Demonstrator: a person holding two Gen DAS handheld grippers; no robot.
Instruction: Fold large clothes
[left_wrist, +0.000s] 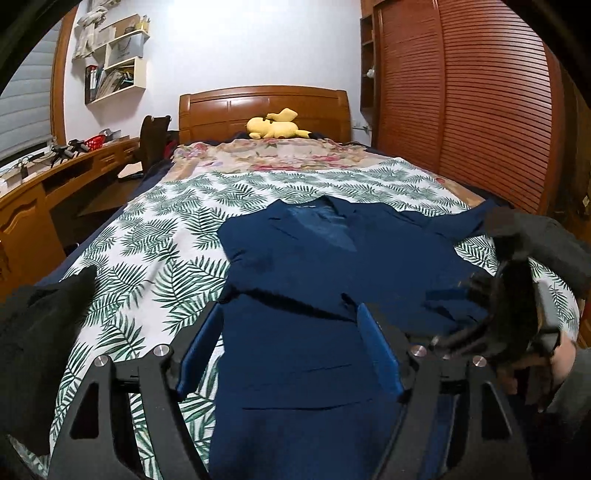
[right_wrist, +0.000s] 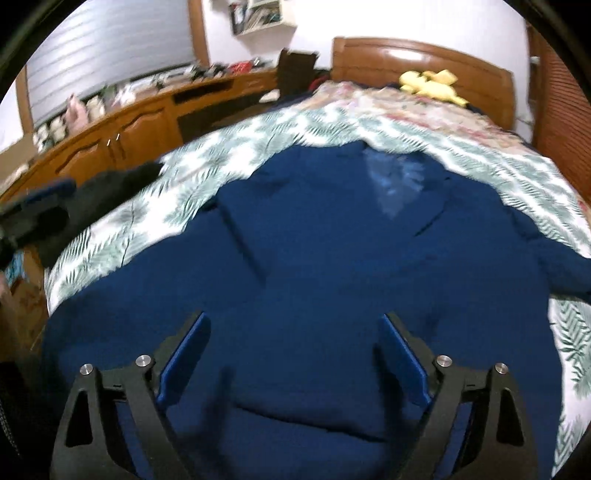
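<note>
Navy jacket (left_wrist: 314, 280) on bed (left_wrist: 155, 236), black garment (left_wrist: 44, 332) beside

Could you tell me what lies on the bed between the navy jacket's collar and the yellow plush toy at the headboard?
Only bedding: the leaf-print cover, then a floral sheet, between the navy jacket and the yellow plush toy. The left wrist view shows this best.

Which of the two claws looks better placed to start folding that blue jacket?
Probably the left claw: it hovers open at the blue jacket's left edge, with the leaf-print bedspread beside it. The right claw, also open, sits over mid-cloth.
</note>
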